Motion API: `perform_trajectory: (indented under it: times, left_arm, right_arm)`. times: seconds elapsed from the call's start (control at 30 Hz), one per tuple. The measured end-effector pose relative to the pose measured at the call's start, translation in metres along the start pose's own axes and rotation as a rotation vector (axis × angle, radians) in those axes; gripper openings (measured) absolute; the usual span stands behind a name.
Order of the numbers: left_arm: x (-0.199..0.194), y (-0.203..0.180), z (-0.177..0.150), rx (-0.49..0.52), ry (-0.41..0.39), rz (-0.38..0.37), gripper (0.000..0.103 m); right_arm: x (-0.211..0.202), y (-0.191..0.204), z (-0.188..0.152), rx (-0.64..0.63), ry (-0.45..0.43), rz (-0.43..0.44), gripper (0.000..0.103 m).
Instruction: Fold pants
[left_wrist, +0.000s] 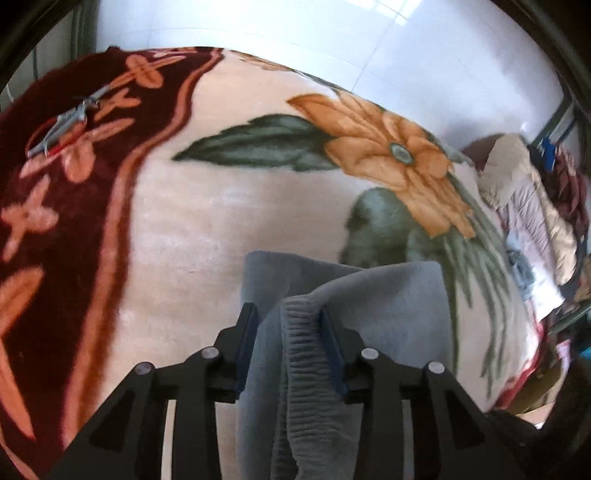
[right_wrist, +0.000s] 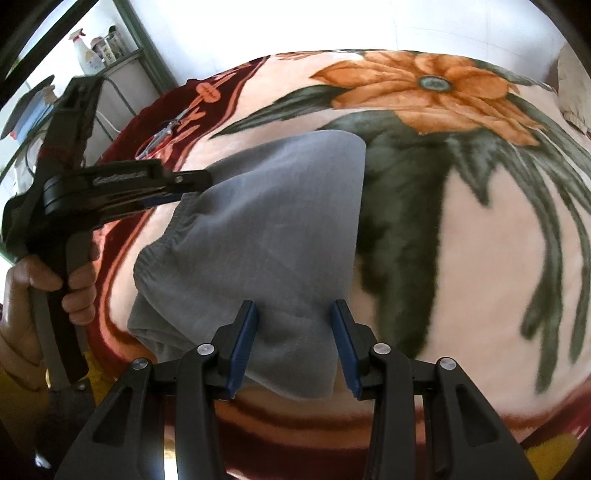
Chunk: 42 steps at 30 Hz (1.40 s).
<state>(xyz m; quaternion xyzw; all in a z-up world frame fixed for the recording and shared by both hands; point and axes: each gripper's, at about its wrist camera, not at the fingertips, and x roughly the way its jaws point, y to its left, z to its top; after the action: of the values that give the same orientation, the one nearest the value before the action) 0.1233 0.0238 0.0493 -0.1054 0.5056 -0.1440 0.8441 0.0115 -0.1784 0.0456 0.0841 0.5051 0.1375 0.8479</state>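
Observation:
Grey pants (right_wrist: 277, 221) lie folded on a flowered blanket, their ribbed waistband (right_wrist: 159, 251) at the left. In the left wrist view the waistband (left_wrist: 306, 369) runs up between the blue pads (left_wrist: 245, 347). My left gripper (left_wrist: 286, 310) is shut on it, lifting that end of the pants (left_wrist: 388, 306). In the right wrist view the left gripper (right_wrist: 195, 181) reaches in from the left, held by a hand (right_wrist: 37, 280). My right gripper (right_wrist: 293, 304) sits at the near corner of the pants. The cloth fills the gap from pad to pad, so it is shut on the cloth.
The blanket (left_wrist: 221, 221) is pink with orange flowers and a dark red border. A metal tool with a red ring (left_wrist: 62, 125) lies on that border at the far left. Piled bedding (left_wrist: 528, 206) is at the right; a shelf with bottles (right_wrist: 99, 48) stands beyond the bed.

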Motion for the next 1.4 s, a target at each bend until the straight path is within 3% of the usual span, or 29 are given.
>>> perform_trajectory:
  times: [0.1,0.17,0.23,0.4,0.47,0.5,0.53,0.6,0.63,0.67,0.77,0.87,0.97,1.1,1.2,1.27,1.37,1.4]
  left_arm:
    - [-0.017,0.002,-0.005,-0.011,-0.005,-0.020,0.040]
    - [-0.029,0.004,-0.012,-0.019,-0.001,-0.059,0.052]
    - [-0.036,0.009,-0.023,-0.039,0.009,-0.084,0.059]
    - [-0.022,0.019,-0.042,-0.093,0.068,-0.052,0.060]
    - [-0.016,0.022,-0.046,-0.132,0.082,-0.086,0.060]
    - [-0.014,0.022,-0.048,-0.150,0.089,-0.109,0.060]
    - [-0.011,0.021,-0.049,-0.156,0.095,-0.125,0.059]
    - [-0.008,0.017,-0.051,-0.148,0.091,-0.123,0.055]
    - [-0.008,0.015,-0.051,-0.143,0.090,-0.132,0.042]
    - [-0.009,0.012,-0.051,-0.138,0.086,-0.138,0.036]
    - [-0.020,0.002,-0.047,-0.100,0.051,-0.132,0.025]
    - [-0.031,-0.008,-0.042,-0.086,0.014,-0.171,0.022]
    - [-0.037,-0.025,-0.033,-0.035,-0.043,-0.183,0.022]
    - [-0.017,-0.040,-0.027,-0.033,-0.018,-0.150,0.023]
    - [0.006,-0.047,-0.030,-0.008,0.017,-0.083,0.024]
    - [0.014,-0.049,-0.035,0.020,0.017,-0.041,0.032]
    - [0.013,-0.048,-0.037,0.057,0.007,0.008,0.050]
    - [0.011,-0.047,-0.037,0.060,0.008,0.022,0.051]
  right_arm:
    - [-0.009,-0.010,0.007,0.049,-0.039,0.017,0.047]
    - [-0.011,-0.017,0.009,0.088,-0.056,0.033,0.064]
    - [-0.006,-0.026,0.012,0.141,-0.058,0.044,0.064]
    - [0.025,-0.042,0.015,0.252,0.031,0.138,0.064]
    - [0.035,-0.045,0.014,0.292,0.043,0.170,0.064]
    - [0.037,-0.045,0.015,0.296,0.037,0.175,0.062]
    - [0.037,-0.044,0.015,0.287,0.029,0.183,0.049]
    - [0.037,-0.039,0.017,0.252,0.027,0.189,0.039]
    - [0.035,-0.037,0.018,0.236,0.021,0.183,0.030]
    - [0.032,-0.036,0.019,0.228,0.013,0.186,0.027]
    - [0.016,-0.035,0.026,0.210,-0.032,0.168,0.025]
    - [-0.007,-0.031,0.039,0.150,-0.105,0.103,0.025]
    - [-0.015,-0.035,0.050,0.118,-0.124,0.063,0.025]
    - [0.002,-0.051,0.055,0.130,-0.074,0.030,0.026]
    - [0.024,-0.060,0.050,0.122,-0.018,-0.017,0.032]
    - [0.028,-0.066,0.045,0.132,-0.018,-0.026,0.039]
    - [0.024,-0.071,0.046,0.157,-0.014,-0.023,0.043]
    - [0.022,-0.071,0.046,0.158,-0.012,-0.024,0.043]
